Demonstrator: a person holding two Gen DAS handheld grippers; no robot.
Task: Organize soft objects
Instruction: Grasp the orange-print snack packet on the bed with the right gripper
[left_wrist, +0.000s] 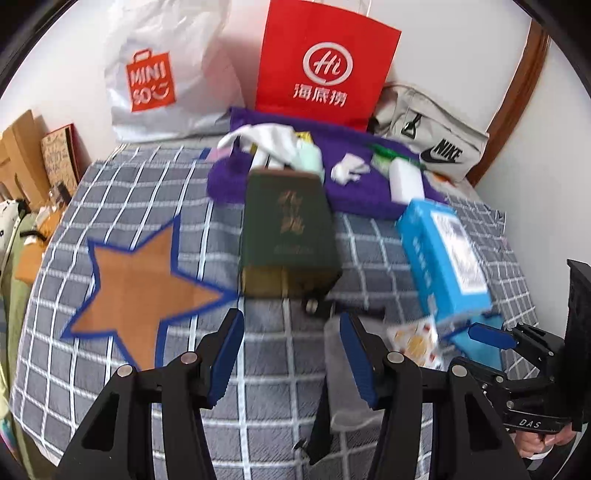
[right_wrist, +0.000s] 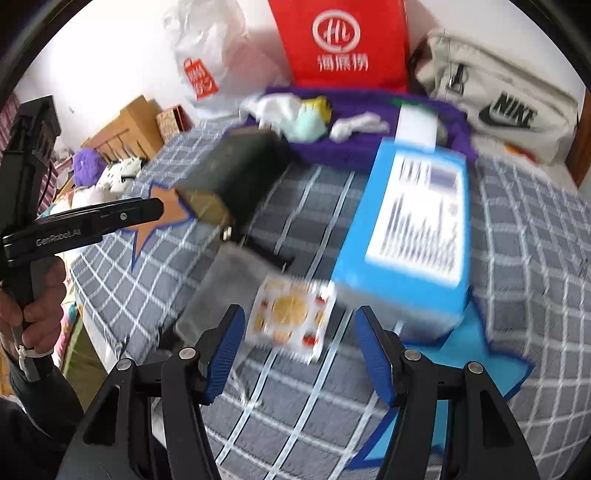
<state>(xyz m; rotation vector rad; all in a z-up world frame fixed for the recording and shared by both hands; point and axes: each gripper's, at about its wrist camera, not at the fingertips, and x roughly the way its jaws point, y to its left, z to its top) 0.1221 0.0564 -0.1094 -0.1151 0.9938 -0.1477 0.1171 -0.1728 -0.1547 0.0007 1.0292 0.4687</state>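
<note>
Both grippers hang over the near edge of a checked bed, each with jaws parted and nothing between the pads. Nearest the right gripper (right_wrist: 299, 350) lies a small snack packet (right_wrist: 291, 317), patterned orange and red, just ahead of its fingertips and touching the near end of a blue box (right_wrist: 410, 229); a grab here could well pinch the packet crooked or nudge the box off the blue star patch beneath it. The left gripper (left_wrist: 291, 354) hovers above bare quilt beside an orange star patch (left_wrist: 136, 280), with a pale grey cloth (right_wrist: 221, 288) under its right finger and a dark green box (left_wrist: 288, 236) just beyond; the two grippers sit close, so a reach for the same item risks a clash. Farther back, toward the far edge, soft things, white socks (left_wrist: 269, 144) and a mint one, lie heaped on a purple blanket (left_wrist: 354, 192) among bottles, where a careless pick may drag hard items along. Shopping bags and a grey sack stand against the wall.
</note>
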